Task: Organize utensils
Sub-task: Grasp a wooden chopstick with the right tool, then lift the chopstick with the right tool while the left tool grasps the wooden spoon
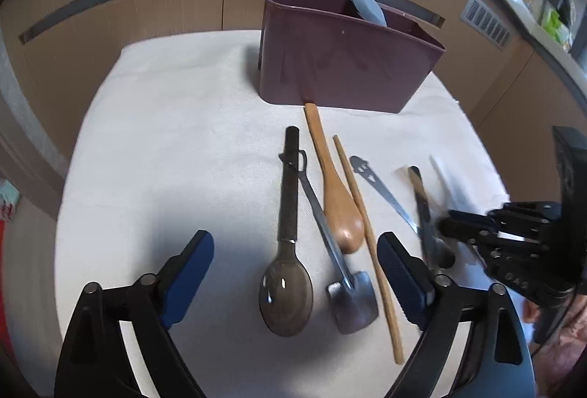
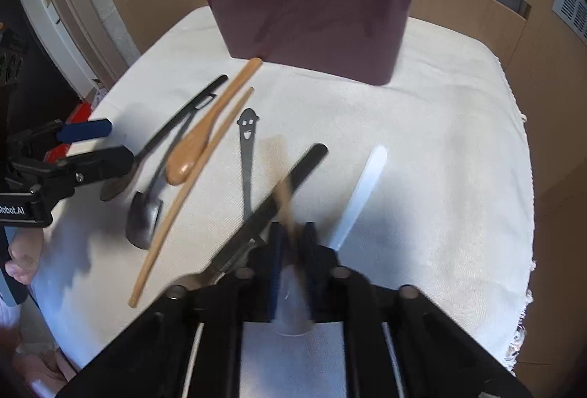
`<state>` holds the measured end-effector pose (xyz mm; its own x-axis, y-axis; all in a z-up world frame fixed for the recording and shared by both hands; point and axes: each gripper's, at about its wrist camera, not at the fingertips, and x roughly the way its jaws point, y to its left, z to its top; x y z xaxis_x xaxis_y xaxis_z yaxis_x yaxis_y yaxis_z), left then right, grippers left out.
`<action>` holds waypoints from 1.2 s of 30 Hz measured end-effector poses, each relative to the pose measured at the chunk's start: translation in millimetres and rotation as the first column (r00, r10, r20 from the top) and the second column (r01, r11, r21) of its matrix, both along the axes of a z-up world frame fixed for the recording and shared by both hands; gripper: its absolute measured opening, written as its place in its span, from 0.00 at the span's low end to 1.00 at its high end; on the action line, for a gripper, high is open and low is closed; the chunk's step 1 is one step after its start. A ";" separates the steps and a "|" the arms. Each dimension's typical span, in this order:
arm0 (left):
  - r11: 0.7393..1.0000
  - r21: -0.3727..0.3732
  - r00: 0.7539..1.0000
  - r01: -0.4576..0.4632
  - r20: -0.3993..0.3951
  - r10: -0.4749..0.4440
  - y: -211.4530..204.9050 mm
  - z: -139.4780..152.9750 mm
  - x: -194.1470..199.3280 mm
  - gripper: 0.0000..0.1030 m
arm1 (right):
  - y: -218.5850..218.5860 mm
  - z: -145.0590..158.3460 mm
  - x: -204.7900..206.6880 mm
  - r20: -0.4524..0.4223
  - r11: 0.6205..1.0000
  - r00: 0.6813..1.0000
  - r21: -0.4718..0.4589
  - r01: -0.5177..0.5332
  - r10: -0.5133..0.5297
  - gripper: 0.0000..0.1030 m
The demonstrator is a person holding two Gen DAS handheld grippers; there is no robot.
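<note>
Left fingers (image 1: 295,260) spread over black-handled spoon (image 1: 288,251), right fingers (image 2: 293,251) pinched together

My left gripper (image 1: 295,260) wide open over black-handled spoon (image 1: 288,266) and metal shovel spoon (image 1: 345,273). Wooden spoon (image 1: 335,192) and chopstick (image 1: 367,236) beside them on white cloth (image 1: 165,141). Maroon caddy (image 1: 345,57) behind. Right gripper (image 1: 449,225) at right edge, blurred.

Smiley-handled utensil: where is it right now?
In the right wrist view the smiley-handled utensil lies on the white cloth, between the long wooden stick and the black-handled utensil.
</note>
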<state>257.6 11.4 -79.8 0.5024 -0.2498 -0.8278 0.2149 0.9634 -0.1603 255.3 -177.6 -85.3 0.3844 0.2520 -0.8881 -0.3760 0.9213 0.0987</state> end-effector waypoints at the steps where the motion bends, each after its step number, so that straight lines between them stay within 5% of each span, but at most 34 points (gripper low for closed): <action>1: 1.000 0.018 1.000 -0.002 0.004 0.002 -1.7 -0.2 1.0 0.90 | -2.5 0.8 -0.6 0.000 1.000 1.000 0.007 0.008 -0.008 0.05; 9: 0.999 0.033 0.990 -0.025 0.140 0.020 -1.6 5.4 3.0 0.90 | -21.0 17.9 -4.7 0.031 0.990 0.998 0.133 0.051 -0.056 0.05; 13: 0.994 0.098 0.998 -0.045 0.057 0.040 -9.3 -1.3 22.6 0.90 | -27.2 15.7 -4.1 0.028 0.986 0.996 0.150 0.076 -0.081 0.05; 16: 0.990 0.129 0.997 -0.052 0.064 0.044 -20.2 -0.5 35.1 0.90 | -32.0 11.1 -4.7 0.025 0.983 0.994 0.154 0.098 -0.103 0.05; 19: 0.992 0.127 0.996 -0.004 0.087 -0.007 -35.8 3.0 51.3 0.75 | -38.5 8.5 -5.0 0.025 0.980 0.992 0.163 0.116 -0.122 0.05; 21: 0.994 0.107 0.999 0.012 0.043 -0.017 -42.0 -0.3 66.1 0.43 | -41.5 7.2 -5.4 0.027 0.978 0.991 0.167 0.124 -0.131 0.06; 23: 0.997 0.070 0.999 0.033 -0.045 -0.030 -46.6 -9.1 85.0 0.29 | -43.7 6.9 -6.6 0.032 0.977 0.990 0.169 0.127 -0.135 0.06; 32: 0.986 0.145 0.989 0.080 -0.139 -0.060 -68.3 -22.9 120.4 0.20 | -48.8 4.0 -8.2 0.033 0.973 0.989 0.191 0.132 -0.141 0.06; 36: 0.984 0.153 0.993 0.088 -0.094 -0.074 -69.7 -20.0 107.8 0.13 | -47.4 7.8 -9.0 0.051 0.973 0.988 0.188 0.135 -0.146 0.06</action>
<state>365.4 -58.2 -99.8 0.4094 -0.1506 -0.8999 0.2850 0.9580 -0.0307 246.3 -225.1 -77.5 0.4819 0.3482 -0.8041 -0.2550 0.9337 0.2514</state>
